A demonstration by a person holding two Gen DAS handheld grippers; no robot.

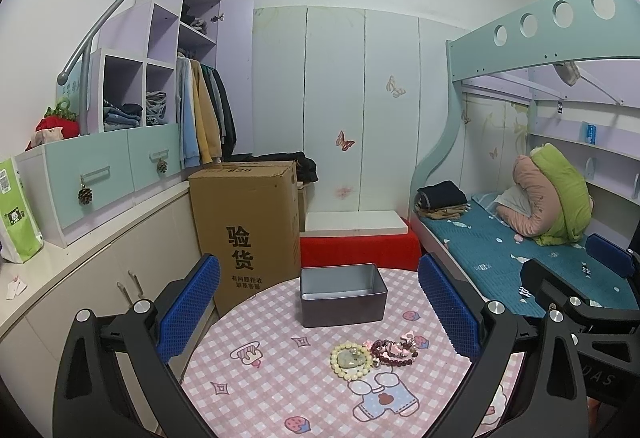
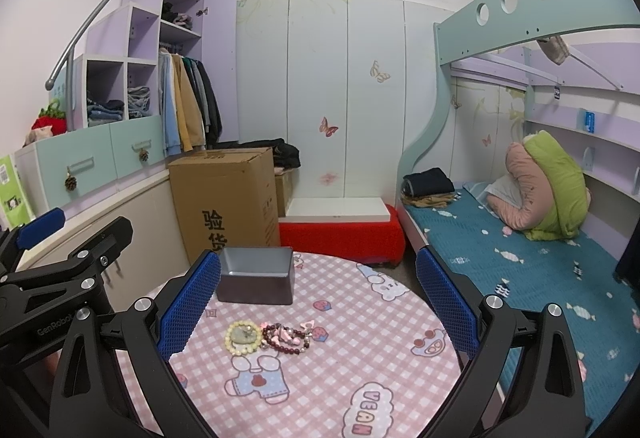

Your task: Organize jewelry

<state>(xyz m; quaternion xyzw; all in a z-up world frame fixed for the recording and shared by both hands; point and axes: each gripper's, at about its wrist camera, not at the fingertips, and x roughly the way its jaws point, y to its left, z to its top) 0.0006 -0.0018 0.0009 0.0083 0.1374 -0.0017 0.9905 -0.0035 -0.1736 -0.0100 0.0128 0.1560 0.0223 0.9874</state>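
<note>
Covering the lower middle of both views, the table (image 1: pixel 280 390) is being shown with its pink checked cloth, and everything for the task is lying on it. Toward its far edge, at centre frame in the left view and left of centre in the right view, the tin (image 1: pixel 343 294) is standing open and looks empty; it is being judged as the place for the jewelry.

Nearer the cameras, the cream bracelet (image 1: pixel 351 360) and the dark red bracelet (image 1: pixel 390 352) are lying touching each other, with a small pink piece (image 1: pixel 408 338) at the far side of the red one; the strands may be tangled, though that cannot be told.

The left gripper (image 1: pixel 320 308) and the right gripper (image 2: pixel 318 302) are both being held spread wide and empty above the table, apart from the pile.

No piece is being lifted yet. A good pick is being judged to call for one bracelet at a time: the cream one, lying clearest on the left of the pile, should be approached from above, with one pad inside the loop and one outside, and closed gently so the beads are not being scattered or the neighbour dragged along.
</note>
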